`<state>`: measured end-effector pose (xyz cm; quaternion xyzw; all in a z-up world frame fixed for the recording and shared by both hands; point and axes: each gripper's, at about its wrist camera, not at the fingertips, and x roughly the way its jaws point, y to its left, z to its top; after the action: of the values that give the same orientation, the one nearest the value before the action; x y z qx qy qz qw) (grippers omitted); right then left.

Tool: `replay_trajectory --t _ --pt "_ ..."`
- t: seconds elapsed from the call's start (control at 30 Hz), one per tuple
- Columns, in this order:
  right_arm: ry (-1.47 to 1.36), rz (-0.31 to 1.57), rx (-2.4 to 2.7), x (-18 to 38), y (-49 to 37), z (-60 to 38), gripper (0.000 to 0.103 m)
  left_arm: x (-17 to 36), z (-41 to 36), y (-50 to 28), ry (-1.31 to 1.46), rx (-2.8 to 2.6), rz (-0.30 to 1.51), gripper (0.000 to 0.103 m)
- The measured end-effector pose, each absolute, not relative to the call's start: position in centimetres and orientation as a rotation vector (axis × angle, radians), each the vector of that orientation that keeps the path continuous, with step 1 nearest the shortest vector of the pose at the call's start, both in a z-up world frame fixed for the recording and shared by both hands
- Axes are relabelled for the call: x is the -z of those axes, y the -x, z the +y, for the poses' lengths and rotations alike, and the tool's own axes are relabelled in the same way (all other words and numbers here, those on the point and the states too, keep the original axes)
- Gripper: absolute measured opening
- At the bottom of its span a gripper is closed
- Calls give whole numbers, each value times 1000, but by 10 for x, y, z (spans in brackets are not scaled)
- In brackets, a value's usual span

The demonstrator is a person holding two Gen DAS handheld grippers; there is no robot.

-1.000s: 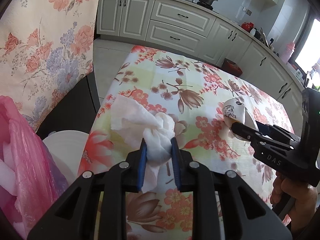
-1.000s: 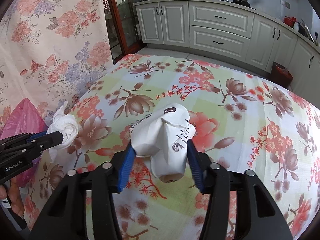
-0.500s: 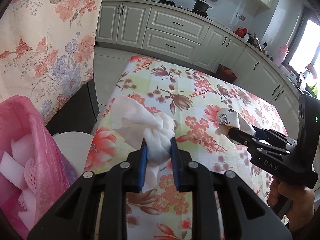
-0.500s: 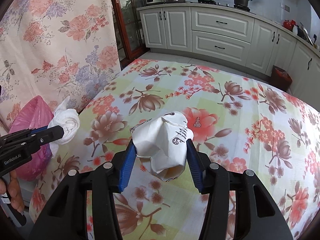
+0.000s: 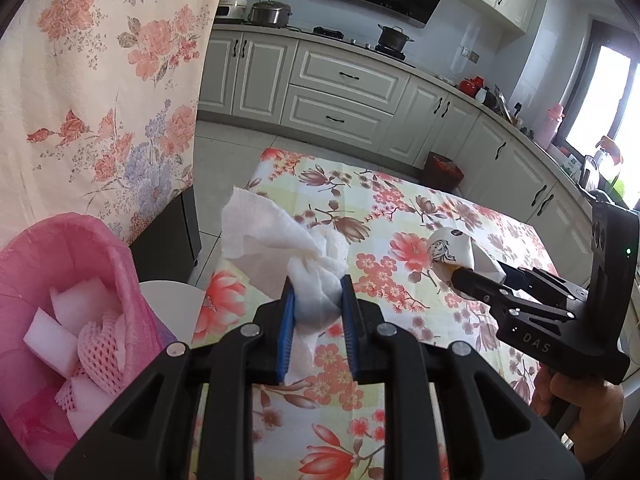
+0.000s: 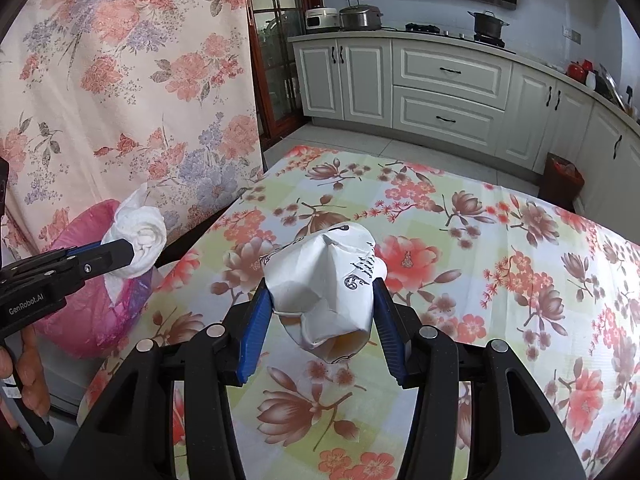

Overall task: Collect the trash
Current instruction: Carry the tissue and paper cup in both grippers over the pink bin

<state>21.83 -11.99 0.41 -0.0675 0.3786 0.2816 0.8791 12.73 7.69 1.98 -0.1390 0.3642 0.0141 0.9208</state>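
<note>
Step in hand: carry to bin. Both pieces of trash are lifted off the table (image 6: 500,240) and on their way to the pink bag (image 5: 60,264) at the left.

Left gripper (image 5: 318,300): jaws closed on a crumpled tissue (image 5: 296,256), loose flap sticking up and to the far left. It hangs just past the table's near left edge, close to the bag's mouth but not yet over it. From the right wrist view the tissue (image 6: 138,236) lines up in front of the bag (image 6: 92,312); whether it is directly above the opening, I cannot tell.

Right gripper (image 6: 322,308): jaws clamped on a crushed paper cup (image 6: 324,288), printed side up, held above the table's near middle, well apart from the bag.

Bag contents: white foam pieces (image 5: 60,320) and pink fruit netting (image 5: 102,344); room left on top.

Next move, as I judge it: swing the left gripper further left until the tissue sits squarely over the opening, then open the jaws. The tissue is light and may cling to a pad, so release low. The cup follows; it has to cross the table's left edge first.
</note>
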Motion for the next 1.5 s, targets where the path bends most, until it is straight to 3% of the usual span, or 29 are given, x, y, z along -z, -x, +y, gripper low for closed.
replay_trajectory --t 0.67,1.5 --pt "183 721 -711 -40 -186 -67 48 -72 171 -38 317 -247 608 21" --pt "374 727 -1025 -36 -124 107 48 -71 247 24 395 -396 562 21"
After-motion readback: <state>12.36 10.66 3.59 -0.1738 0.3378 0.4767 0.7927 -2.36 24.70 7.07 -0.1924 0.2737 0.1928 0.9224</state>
